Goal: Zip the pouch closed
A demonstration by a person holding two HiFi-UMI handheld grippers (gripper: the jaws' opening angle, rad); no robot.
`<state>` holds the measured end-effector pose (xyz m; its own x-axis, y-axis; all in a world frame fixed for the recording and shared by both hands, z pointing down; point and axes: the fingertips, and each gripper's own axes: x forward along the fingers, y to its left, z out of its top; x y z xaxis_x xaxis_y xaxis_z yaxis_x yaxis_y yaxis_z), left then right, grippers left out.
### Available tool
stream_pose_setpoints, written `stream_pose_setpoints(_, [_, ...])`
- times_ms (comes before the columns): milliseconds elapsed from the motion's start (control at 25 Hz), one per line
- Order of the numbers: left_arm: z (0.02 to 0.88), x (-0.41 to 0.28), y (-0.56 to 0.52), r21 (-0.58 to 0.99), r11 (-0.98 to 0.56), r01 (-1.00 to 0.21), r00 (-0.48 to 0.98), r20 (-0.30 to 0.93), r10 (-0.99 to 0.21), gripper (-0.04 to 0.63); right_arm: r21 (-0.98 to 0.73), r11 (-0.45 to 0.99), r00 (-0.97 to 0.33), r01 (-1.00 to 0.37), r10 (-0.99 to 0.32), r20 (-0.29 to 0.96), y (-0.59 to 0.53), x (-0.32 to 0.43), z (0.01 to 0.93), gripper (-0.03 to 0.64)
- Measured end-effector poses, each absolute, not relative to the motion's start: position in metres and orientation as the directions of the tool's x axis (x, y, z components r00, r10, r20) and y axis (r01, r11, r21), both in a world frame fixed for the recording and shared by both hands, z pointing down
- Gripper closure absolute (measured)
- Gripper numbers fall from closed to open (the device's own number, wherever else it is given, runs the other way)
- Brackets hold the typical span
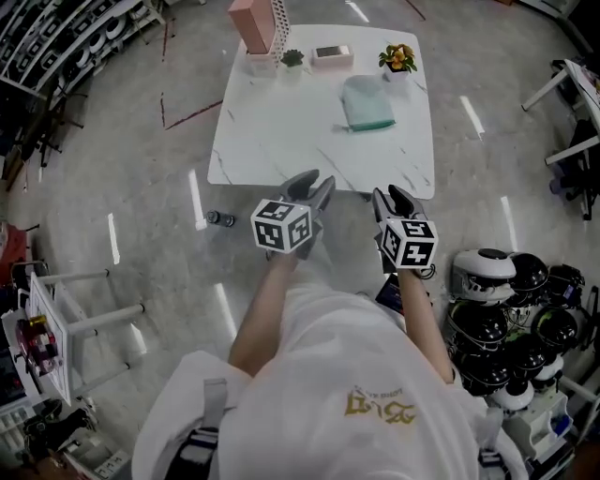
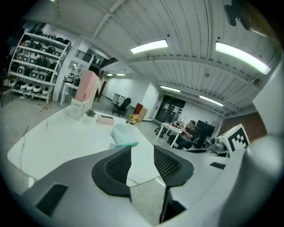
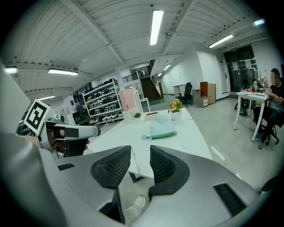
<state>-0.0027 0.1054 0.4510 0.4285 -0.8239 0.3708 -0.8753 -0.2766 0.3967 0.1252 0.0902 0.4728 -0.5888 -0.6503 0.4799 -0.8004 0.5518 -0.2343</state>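
Observation:
A mint-green pouch lies flat on the white marble-look table, toward its far right. It also shows as the pouch in the left gripper view and the pouch in the right gripper view. My left gripper hovers at the table's near edge, open, with nothing between its jaws. My right gripper hangs beside it, just short of the same edge, also open and empty. Both are well short of the pouch.
Along the table's far edge stand a pink box in a white holder, a small green plant, a flat pink case and a flower pot. Helmets pile at my right, a small can lies on the floor, and a person sits at a distant desk.

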Motion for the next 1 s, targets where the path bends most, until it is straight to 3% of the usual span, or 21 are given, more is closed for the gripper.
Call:
stream_pose_setpoints(400, [0.493,-0.055,-0.014,0.381,-0.386,-0.84,0.536,0.471,-0.701,0.433,-0.218,0.443,-0.48,-0.87,-0.655,0.584,-0.006,0.065,0.506,0.476])
stream_pose_setpoints(1000, [0.56,-0.05,-0.086,0.34,-0.607,-0.718,0.667,0.586,-0.46,0.44,-0.205,0.34,-0.382,-0.918,-0.614,0.69,-0.061,0.041,0.551,0.48])
